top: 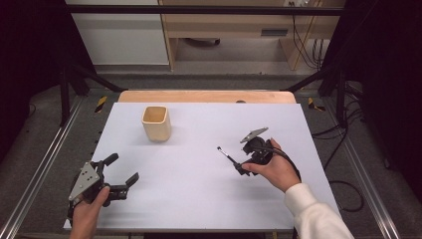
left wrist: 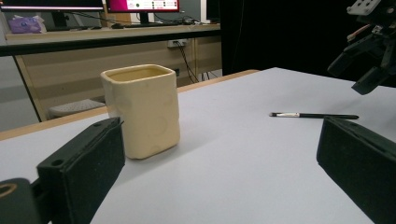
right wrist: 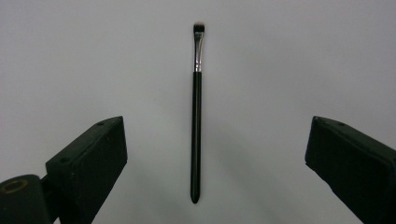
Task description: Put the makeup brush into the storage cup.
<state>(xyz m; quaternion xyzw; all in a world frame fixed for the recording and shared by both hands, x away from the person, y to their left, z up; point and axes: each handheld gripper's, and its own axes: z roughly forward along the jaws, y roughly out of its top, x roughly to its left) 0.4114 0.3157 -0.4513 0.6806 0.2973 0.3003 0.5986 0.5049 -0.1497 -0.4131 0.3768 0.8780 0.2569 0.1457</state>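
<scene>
brush [right wrist: 196, 130]: thin makeup-type brush, black handle, silver ferrule, tiny dark tuft at the tip. Lying flat on the white table [top: 199, 199], well apart from the cup [top: 157, 123], off to the cup's right and nearer the person.

weight: featherlight by the look of it, no effort to lift.

stiffness: handle probably rigid plastic or wood; bristle end soft, easy to splay or bend if pinched.

slipperiness: glossy round handle, so likely to roll or twist between flat pads. Lying flush on the table too, so pads need to get right down to the surface.

where to grab: mid-handle, a bit toward the ferrule. Not on the bristles. Squeeze across the handle, not along it.

right gripper [top: 238, 158]: released, jaws spread wide, hovering over the brush, which sits dead centre between them in the right gripper view, running lengthwise away from the camera. No contact yet.

left gripper [top: 121, 174]: also released, gaping, holding nothing; parked on the cup's near-left side, well apart from it, and aimed at it.

cup: cream, squarish, upright, open mouth, looks empty from above. Tall enough for the brush to lean in, guessing that's the destination.

risk: brush skidding or rolling away as one pad touches before the other.
</scene>
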